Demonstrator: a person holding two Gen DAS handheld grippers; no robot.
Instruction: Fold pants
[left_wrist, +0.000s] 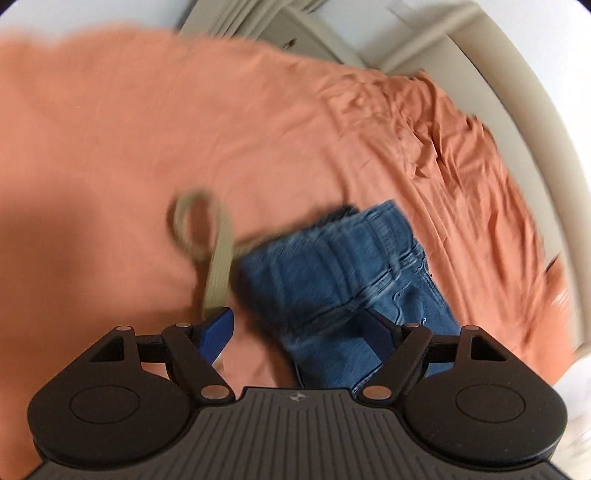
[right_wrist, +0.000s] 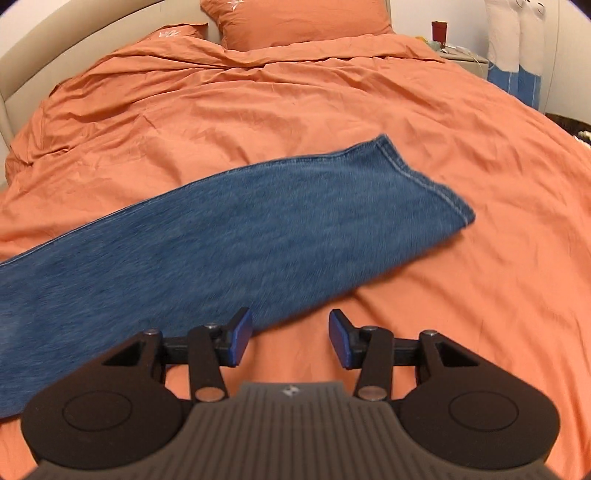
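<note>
Blue denim pants lie on an orange bed. In the left wrist view their elastic waistband end (left_wrist: 347, 273) is bunched, with a beige drawstring loop (left_wrist: 207, 236) beside it. My left gripper (left_wrist: 299, 328) is open, its jaws wide apart just above the waistband; the right finger is partly hidden by denim. In the right wrist view the leg (right_wrist: 229, 240) lies flat, its hem (right_wrist: 424, 177) toward the right. My right gripper (right_wrist: 291, 336) is open and empty, hovering at the leg's near edge.
The orange duvet (right_wrist: 332, 110) covers the whole bed, wrinkled toward the head. Two orange pillows (right_wrist: 303, 22) lean at the beige headboard (right_wrist: 22, 55). A nightstand with a red cup (right_wrist: 439, 29) stands at the far right. The bed's beige frame (left_wrist: 524, 110) runs along the right.
</note>
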